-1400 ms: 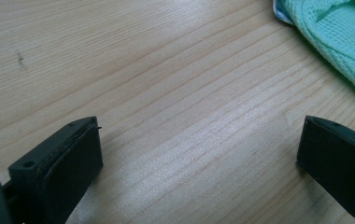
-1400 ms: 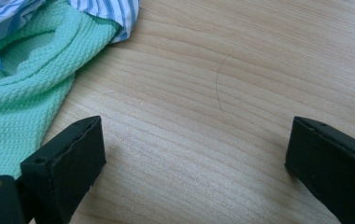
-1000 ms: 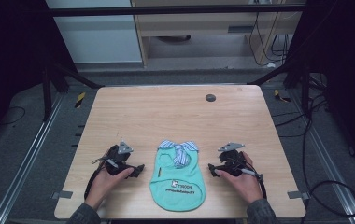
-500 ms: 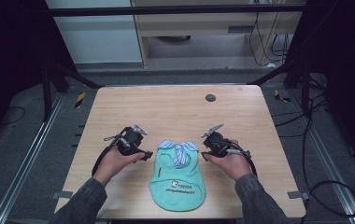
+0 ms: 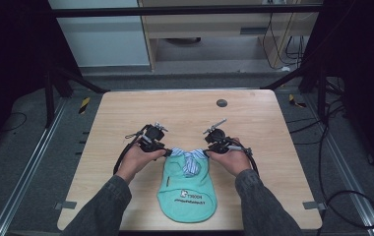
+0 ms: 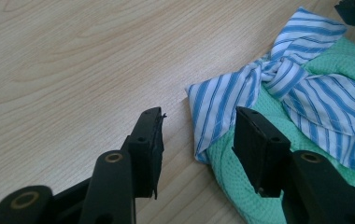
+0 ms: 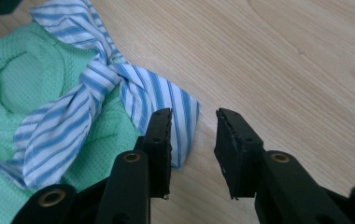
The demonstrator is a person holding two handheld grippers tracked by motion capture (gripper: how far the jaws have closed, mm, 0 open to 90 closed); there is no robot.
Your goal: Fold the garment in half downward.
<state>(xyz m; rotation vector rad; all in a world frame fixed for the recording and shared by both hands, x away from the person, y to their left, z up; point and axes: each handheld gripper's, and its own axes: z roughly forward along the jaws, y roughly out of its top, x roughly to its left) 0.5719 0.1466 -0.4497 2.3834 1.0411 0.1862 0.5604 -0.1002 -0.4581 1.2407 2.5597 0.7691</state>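
A mint-green knit garment (image 5: 187,189) lies flat near the table's front edge, with a blue-and-white striped collar tie (image 5: 189,158) knotted at its far end. My left gripper (image 5: 168,153) is at the tie's left tip, open. In the left gripper view the gripper (image 6: 199,116) has its jaws either side of that striped corner (image 6: 213,107), apart from it. My right gripper (image 5: 206,152) is at the tie's right tip, also open. In the right gripper view the gripper (image 7: 194,114) stands over the striped end (image 7: 182,105), whose edge lies in the gap.
A small dark round disc (image 5: 221,103) is set into the wooden table (image 5: 185,113) near its far edge. Cables loop from both grippers beside the hands. Dark frame legs and a metal rail (image 5: 22,177) flank the table.
Both hands have moved forward and inward, from beside the garment's lower half up to the two ends of the striped tie. The garment has not shifted.
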